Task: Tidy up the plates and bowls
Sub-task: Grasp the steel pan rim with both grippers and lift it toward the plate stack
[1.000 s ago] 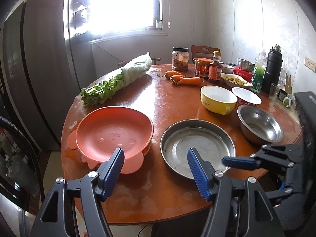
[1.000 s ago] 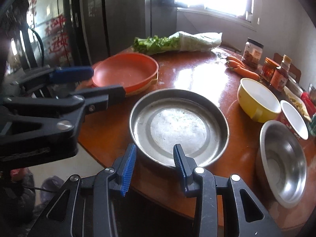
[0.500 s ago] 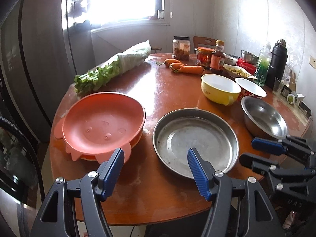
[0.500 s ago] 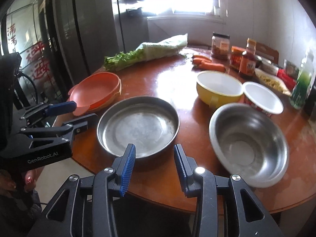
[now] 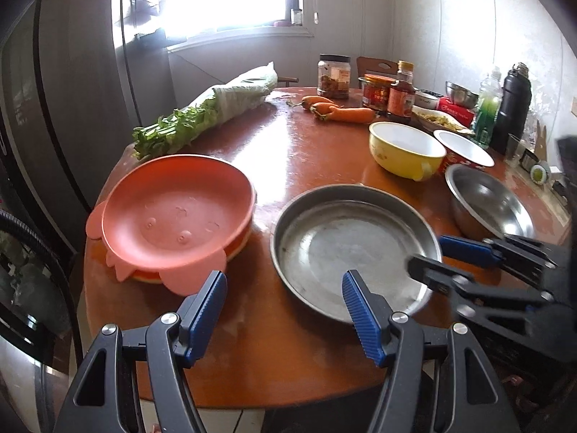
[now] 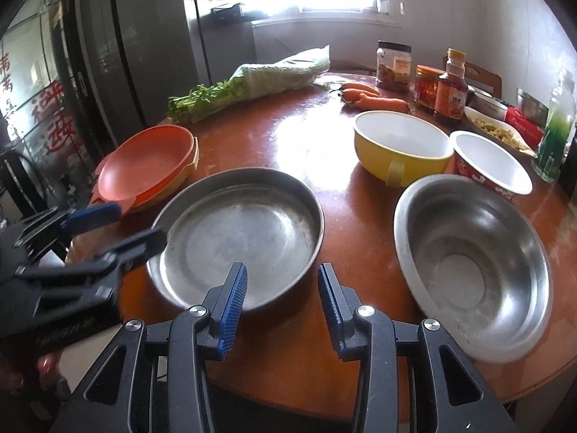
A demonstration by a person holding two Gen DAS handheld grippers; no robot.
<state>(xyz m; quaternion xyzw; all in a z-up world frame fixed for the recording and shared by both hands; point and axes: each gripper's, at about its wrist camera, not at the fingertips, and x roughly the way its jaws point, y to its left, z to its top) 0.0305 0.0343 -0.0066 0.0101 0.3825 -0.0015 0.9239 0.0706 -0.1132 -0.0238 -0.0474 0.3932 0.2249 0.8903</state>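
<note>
Left wrist: both grippers (image 5: 285, 305) (image 6: 282, 290) apart, empty, carrots (image 5: 339, 110), jars behind bowls.

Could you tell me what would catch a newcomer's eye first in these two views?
Probably the flat steel pan at the near edge of the round wooden table, with both the left hand-held gripper and the right hand-held gripper open and empty just short of it. To its left sit stacked salmon-pink plates; to its right a steel bowl, with a yellow bowl behind.
</note>
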